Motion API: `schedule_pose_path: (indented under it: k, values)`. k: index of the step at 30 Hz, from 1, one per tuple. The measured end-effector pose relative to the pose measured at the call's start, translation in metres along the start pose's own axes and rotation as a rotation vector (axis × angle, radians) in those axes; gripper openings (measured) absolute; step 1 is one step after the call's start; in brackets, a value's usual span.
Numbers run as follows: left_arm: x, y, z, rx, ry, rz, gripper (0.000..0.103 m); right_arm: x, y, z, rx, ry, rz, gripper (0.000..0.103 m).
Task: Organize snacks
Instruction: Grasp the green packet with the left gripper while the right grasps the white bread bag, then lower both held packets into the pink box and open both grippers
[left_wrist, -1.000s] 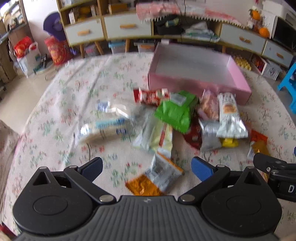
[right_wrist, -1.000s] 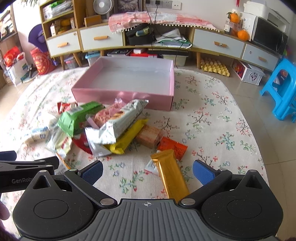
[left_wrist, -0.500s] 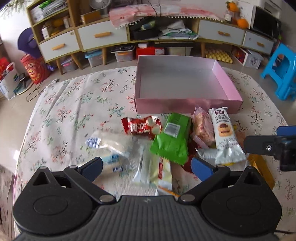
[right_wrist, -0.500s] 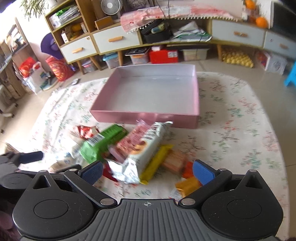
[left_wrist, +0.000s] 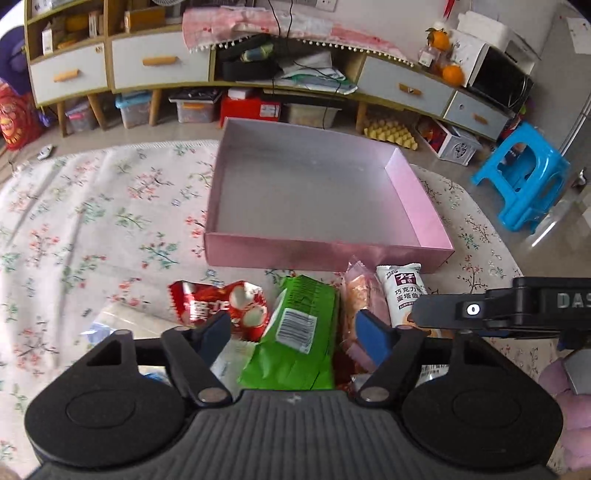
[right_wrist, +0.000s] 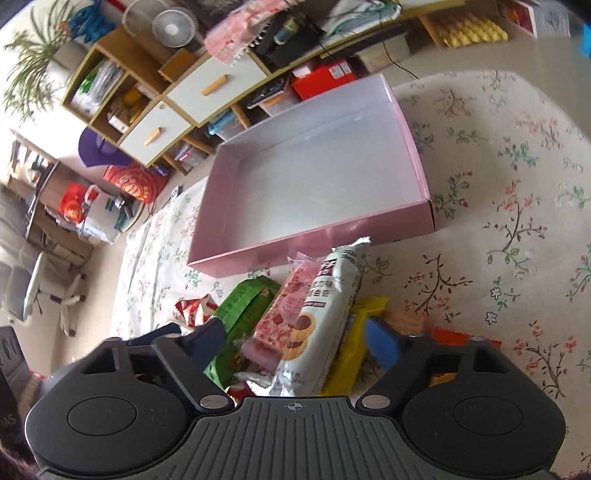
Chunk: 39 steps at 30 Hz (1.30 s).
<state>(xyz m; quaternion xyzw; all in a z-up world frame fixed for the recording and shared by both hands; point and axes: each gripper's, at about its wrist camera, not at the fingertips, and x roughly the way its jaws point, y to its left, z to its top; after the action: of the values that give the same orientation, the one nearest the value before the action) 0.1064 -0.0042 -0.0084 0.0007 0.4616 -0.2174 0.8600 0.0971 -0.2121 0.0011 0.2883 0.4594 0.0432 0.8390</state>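
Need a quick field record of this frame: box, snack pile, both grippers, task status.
box: pink box, open, nothing inside, on the flowered cloth
pile: snack packets on the cloth in front of the box, none in it
left gripper: jaws closing, green packet between them, pads not pressing yet
right gripper: jaws closing, white cookie packet and pink packet between them, contact unclear
other snacks: red packet, yellow packet
status: nothing sorted yet

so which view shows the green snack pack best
The left wrist view: the green snack pack lies centred with its barcode label facing up. In the right wrist view it sits off to the side, partly hidden by a pink packet.
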Motion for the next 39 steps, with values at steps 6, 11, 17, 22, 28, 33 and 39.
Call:
schedule_pose_path:
  k: [6,11,17,22,28,33,39]
  values:
    - [0.011,-0.003,-0.001,0.02,0.034,0.009,0.06,0.012,-0.012,0.001,0.043,0.022,-0.028,0.053]
    - [0.016,-0.003,-0.002,0.027,0.052,0.02,0.054,0.013,-0.012,-0.001,0.032,0.016,-0.039,0.049]
    - [0.014,-0.007,-0.003,0.027,0.05,0.032,0.043,0.015,-0.009,-0.003,-0.014,0.002,-0.064,0.039]
    - [0.006,-0.01,-0.002,0.04,0.011,0.045,0.04,0.006,-0.014,0.001,0.025,-0.004,-0.027,0.027]
    - [-0.01,-0.004,0.005,0.008,-0.044,0.025,0.032,-0.004,-0.013,0.004,0.037,-0.017,-0.007,0.026]
    - [-0.019,-0.004,0.008,-0.019,-0.084,0.014,0.032,-0.016,-0.012,0.008,0.053,-0.045,0.032,0.026]
    - [-0.03,-0.006,0.011,-0.033,-0.132,0.008,0.03,-0.029,-0.016,0.014,0.094,-0.081,0.069,0.026]
